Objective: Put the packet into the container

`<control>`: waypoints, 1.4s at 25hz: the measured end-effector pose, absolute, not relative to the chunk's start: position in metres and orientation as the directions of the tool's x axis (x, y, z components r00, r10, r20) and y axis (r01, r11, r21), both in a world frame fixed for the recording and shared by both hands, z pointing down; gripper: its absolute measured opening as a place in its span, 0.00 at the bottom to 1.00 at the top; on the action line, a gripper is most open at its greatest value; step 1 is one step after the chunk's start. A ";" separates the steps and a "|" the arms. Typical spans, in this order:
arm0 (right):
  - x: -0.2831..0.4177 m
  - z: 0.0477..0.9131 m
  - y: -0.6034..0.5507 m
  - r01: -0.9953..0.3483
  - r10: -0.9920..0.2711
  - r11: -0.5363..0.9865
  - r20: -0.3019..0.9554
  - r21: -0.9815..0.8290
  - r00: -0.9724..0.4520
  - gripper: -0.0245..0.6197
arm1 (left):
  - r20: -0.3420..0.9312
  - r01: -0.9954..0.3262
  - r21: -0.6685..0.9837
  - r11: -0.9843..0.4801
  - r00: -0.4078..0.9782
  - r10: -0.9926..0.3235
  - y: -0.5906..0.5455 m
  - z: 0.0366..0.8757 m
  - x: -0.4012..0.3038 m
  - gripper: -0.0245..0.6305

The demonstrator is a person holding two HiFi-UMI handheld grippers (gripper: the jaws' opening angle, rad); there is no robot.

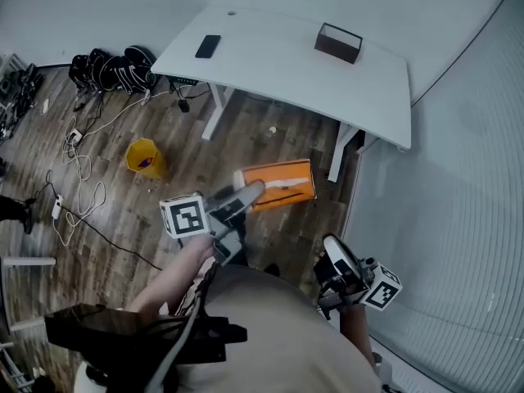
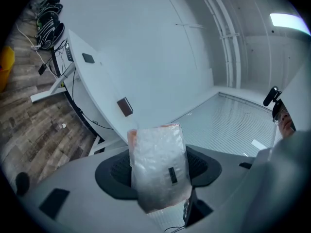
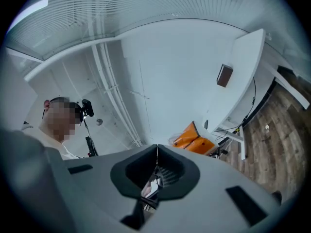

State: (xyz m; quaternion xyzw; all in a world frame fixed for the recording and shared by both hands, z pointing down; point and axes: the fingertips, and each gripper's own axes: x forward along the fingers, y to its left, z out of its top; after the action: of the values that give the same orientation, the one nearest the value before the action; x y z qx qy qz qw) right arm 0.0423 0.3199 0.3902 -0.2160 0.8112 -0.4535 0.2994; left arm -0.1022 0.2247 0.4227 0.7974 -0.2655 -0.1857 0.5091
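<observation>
Left claw [image 2: 159, 174] grips the orange packet [image 1: 282, 184]; right claw [image 3: 156, 164] is closed, seemingly on nothing.

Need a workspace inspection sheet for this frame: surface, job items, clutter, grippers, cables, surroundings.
Surface: white desk, mostly bare.
Job's things: orange packet held in the air, short of the desk; dark open-topped container on the desk's right part.
Clutter: black phone on the desk; yellow bin on the floor.
Grippers: left gripper shut on the packet; right gripper jaws together, nothing between them.
Cables: loose cables across the floor; black gear pile by the desk's left end.
Surroundings: wood floor, white walls.
</observation>
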 end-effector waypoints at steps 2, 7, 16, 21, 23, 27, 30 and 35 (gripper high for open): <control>0.023 0.384 0.296 -0.120 -0.615 0.494 -0.249 -0.861 -0.748 0.06 | -0.034 -0.205 0.927 -0.312 0.785 -0.618 0.196 0.423 -0.117 0.44; -0.049 0.387 0.232 -0.226 -0.580 0.492 -0.123 -0.841 -0.805 0.06 | -0.021 -0.235 0.909 -0.343 0.797 -0.604 0.128 0.433 -0.177 0.44; -0.149 0.383 0.149 -0.204 -0.539 0.483 -0.105 -0.851 -0.836 0.06 | -0.064 -0.174 0.930 -0.323 0.790 -0.610 0.047 0.433 -0.267 0.44; -0.175 0.391 0.133 -0.222 -0.555 0.466 -0.087 -0.857 -0.827 0.06 | -0.214 0.000 0.951 -0.309 0.723 -0.657 0.031 0.419 -0.305 0.44; -0.181 0.393 0.124 -0.187 -0.549 0.450 -0.105 -0.873 -0.829 0.06 | -0.299 0.044 0.932 -0.359 0.651 -0.698 0.021 0.409 -0.325 0.44; -0.175 0.382 0.112 -0.052 -0.559 0.428 -0.219 -0.902 -0.799 0.06 | -0.326 0.057 0.926 -0.373 0.620 -0.714 0.018 0.408 -0.332 0.43; -0.173 0.383 0.109 -0.092 -0.572 0.438 -0.198 -0.894 -0.796 0.06 | -0.299 0.049 0.931 -0.362 0.670 -0.679 0.021 0.410 -0.322 0.43; -0.162 0.385 0.102 -0.061 -0.591 0.410 -0.214 -0.910 -0.778 0.06 | -0.294 0.041 0.918 -0.395 0.737 -0.608 0.016 0.395 -0.290 0.43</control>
State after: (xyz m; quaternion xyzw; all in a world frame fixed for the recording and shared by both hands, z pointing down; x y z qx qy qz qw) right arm -0.1622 0.1016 0.3852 -0.2045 0.7973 -0.5033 0.2630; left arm -0.2900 0.0162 0.3951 0.7744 -0.1832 -0.3127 0.5187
